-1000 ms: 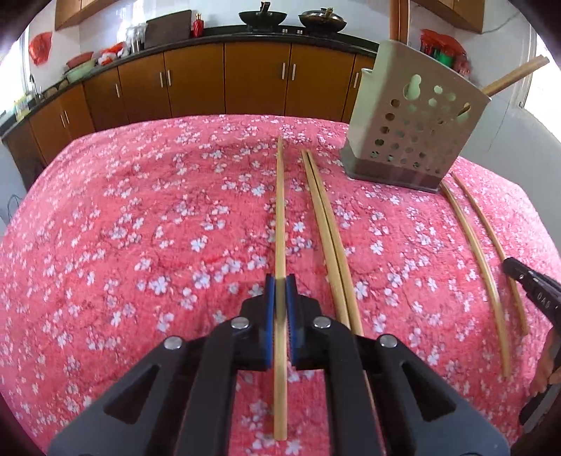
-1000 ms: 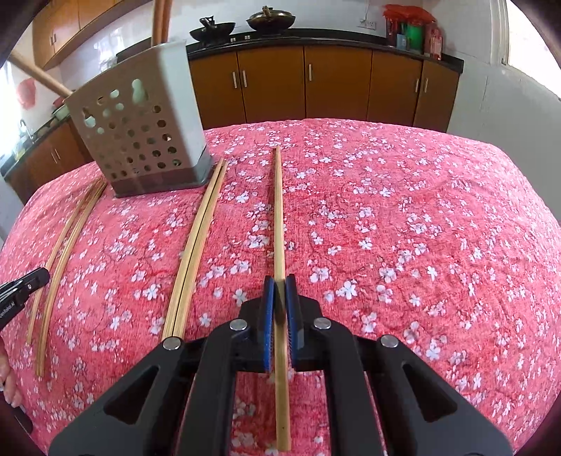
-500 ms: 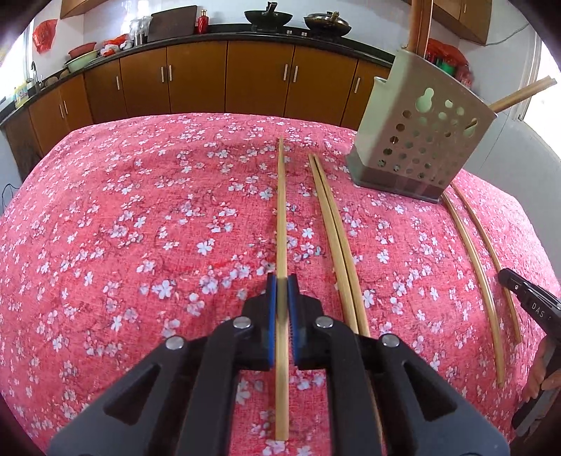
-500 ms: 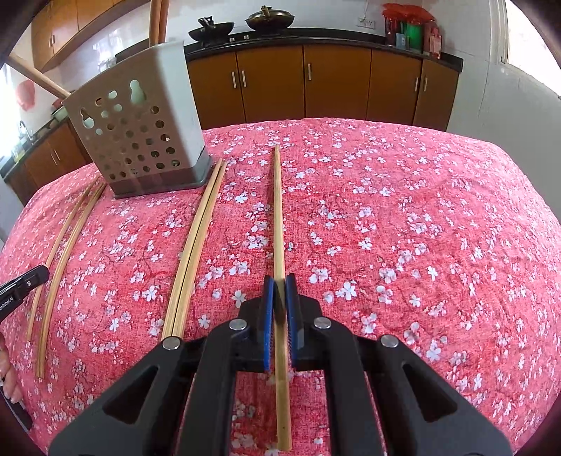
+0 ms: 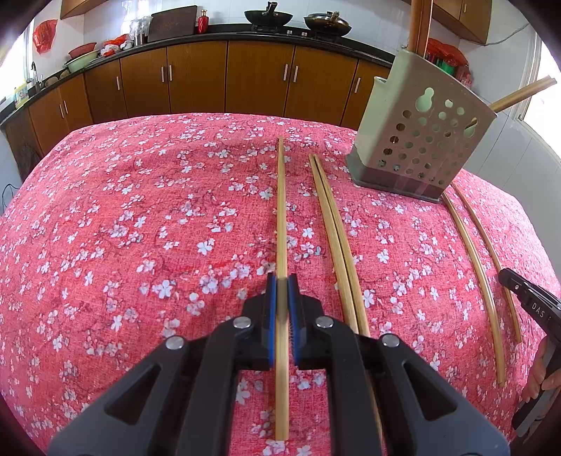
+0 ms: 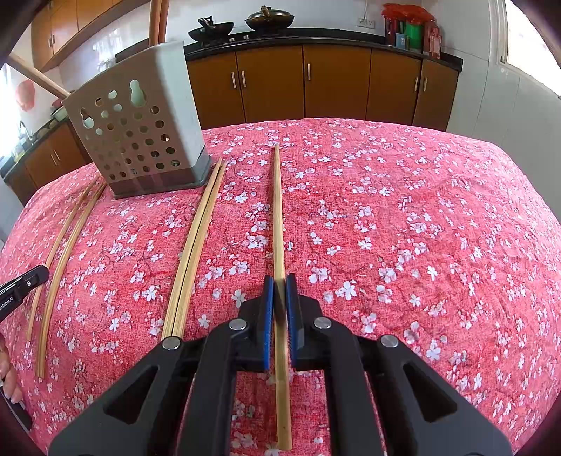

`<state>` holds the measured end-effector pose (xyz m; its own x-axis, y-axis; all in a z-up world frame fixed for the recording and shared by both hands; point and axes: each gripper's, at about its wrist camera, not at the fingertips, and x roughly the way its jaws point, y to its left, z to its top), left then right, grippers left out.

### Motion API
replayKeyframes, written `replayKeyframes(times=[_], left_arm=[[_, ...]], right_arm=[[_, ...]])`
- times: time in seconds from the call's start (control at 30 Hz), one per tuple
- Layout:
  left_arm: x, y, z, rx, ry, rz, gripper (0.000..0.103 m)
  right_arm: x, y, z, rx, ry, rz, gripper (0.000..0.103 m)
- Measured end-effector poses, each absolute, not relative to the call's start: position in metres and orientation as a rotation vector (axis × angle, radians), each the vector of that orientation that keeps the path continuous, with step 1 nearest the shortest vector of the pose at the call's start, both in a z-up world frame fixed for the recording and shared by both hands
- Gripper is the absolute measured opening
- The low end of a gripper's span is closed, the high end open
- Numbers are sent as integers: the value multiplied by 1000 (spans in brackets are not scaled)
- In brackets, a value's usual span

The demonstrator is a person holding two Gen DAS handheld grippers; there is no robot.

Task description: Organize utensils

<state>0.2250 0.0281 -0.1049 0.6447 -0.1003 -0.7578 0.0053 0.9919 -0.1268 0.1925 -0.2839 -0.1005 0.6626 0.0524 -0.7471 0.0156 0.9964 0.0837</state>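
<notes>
My left gripper (image 5: 281,280) is shut on a bamboo chopstick (image 5: 281,210) that points forward over the red floral cloth. To its right lies a close pair of chopsticks (image 5: 333,238), then the grey perforated holder (image 5: 420,140) with chopsticks standing in it. In the right wrist view my right gripper (image 6: 279,280) is likewise shut on a chopstick (image 6: 278,210). There the holder (image 6: 140,122) stands at the left, with a pair of chopsticks (image 6: 196,238) beside it. Each gripper shows at the other view's edge, the right gripper (image 5: 505,275) and the left gripper (image 6: 38,272).
Two more chopsticks (image 5: 477,259) lie right of the holder in the left wrist view, and two chopsticks (image 6: 66,238) lie left of it in the right wrist view. Brown cabinets (image 5: 259,77) and a counter with woks (image 6: 270,17) run behind the table. A hand (image 5: 540,371) holds the right gripper.
The left wrist view has shifted slightly, with the holder now a little further right. Both grips on the chopsticks are unchanged, and the right wrist view looks the same.
</notes>
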Motion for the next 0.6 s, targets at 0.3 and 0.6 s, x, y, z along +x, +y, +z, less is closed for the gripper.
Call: replayKeyframes(times=[0.3, 0.6], left_arm=[[225, 26, -105, -115, 869, -58, 11], [225, 26, -105, -117, 870, -58, 11]], right_arm=[[192, -284, -100, 86, 846, 21, 8], [192, -285, -101, 86, 846, 20, 8]])
